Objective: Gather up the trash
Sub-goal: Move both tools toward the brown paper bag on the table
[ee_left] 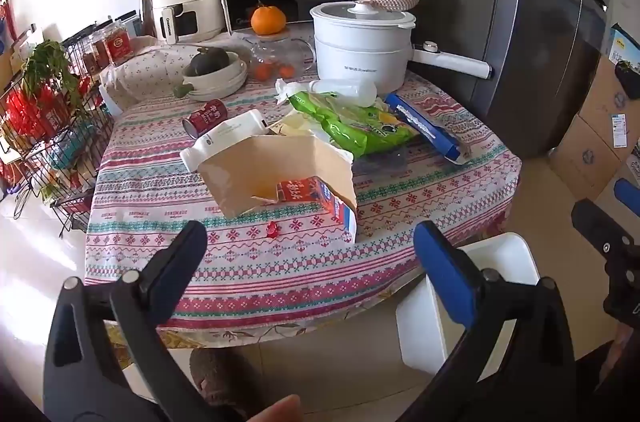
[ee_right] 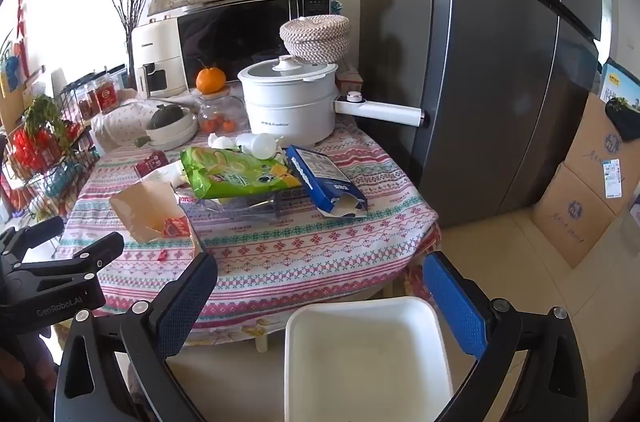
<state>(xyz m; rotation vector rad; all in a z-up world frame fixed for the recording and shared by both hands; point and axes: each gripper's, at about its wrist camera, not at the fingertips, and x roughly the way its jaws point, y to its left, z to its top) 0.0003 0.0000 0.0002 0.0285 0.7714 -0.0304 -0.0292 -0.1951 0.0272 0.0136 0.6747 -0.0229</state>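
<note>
Trash lies on the patterned tablecloth [ee_left: 280, 262]: a torn brown paper bag [ee_left: 272, 170] with a red and blue carton [ee_left: 320, 198] at its mouth, a small red wrapper [ee_left: 273, 230], a green snack bag [ee_left: 360, 126], a blue box [ee_left: 424, 126], a white bottle [ee_left: 224, 138] and a red can [ee_left: 204, 118]. The same green snack bag [ee_right: 236, 174], blue box [ee_right: 324, 182] and paper bag [ee_right: 148, 210] show in the right wrist view. A white bin [ee_right: 364, 354] stands on the floor before the table. My left gripper [ee_left: 310, 262] and right gripper [ee_right: 320, 286] hang open and hold nothing.
A white electric pot [ee_left: 360, 42] with a long handle, a bowl stack [ee_left: 216, 78], a glass jar with an orange [ee_left: 268, 18], a microwave and an air fryer fill the back. A wire rack [ee_left: 52, 126] stands left, a grey fridge [ee_right: 500, 62] and cardboard boxes [ee_right: 584, 190] right.
</note>
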